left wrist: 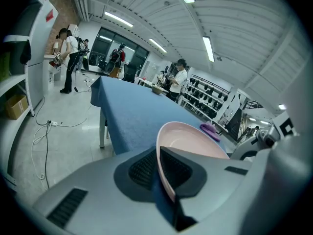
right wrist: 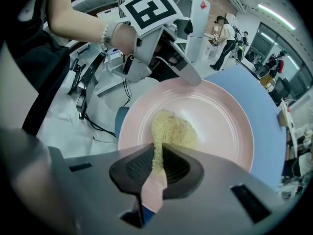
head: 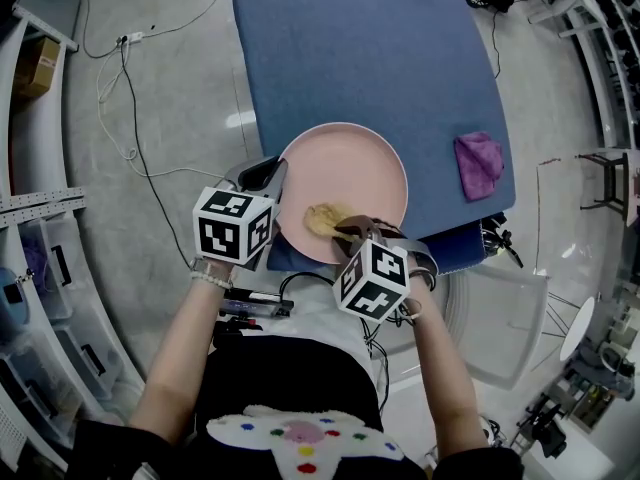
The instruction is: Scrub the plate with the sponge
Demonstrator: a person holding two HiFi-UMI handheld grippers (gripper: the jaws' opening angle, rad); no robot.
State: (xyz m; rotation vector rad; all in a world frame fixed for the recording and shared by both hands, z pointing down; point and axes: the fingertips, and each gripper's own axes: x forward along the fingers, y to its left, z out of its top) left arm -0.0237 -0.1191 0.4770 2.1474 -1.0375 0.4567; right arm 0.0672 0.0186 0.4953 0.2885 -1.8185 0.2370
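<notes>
A pink plate (head: 345, 173) lies at the near edge of the blue table (head: 370, 48). My left gripper (head: 272, 180) is shut on the plate's left rim; in the left gripper view the plate (left wrist: 193, 141) runs edge-on between the jaws of the left gripper (left wrist: 157, 168). A yellow sponge (head: 325, 218) rests on the plate's near part. My right gripper (head: 352, 230) is shut on the sponge. In the right gripper view the sponge (right wrist: 171, 129) spreads flat on the plate (right wrist: 220, 126), its near end pinched in the right gripper (right wrist: 157, 165).
A purple cloth (head: 479, 163) lies on the table at the right edge. Cables (head: 130, 118) trail over the floor to the left. A white chair-like frame (head: 500, 313) stands at the right of the person. People stand far off (left wrist: 68, 58) in the room.
</notes>
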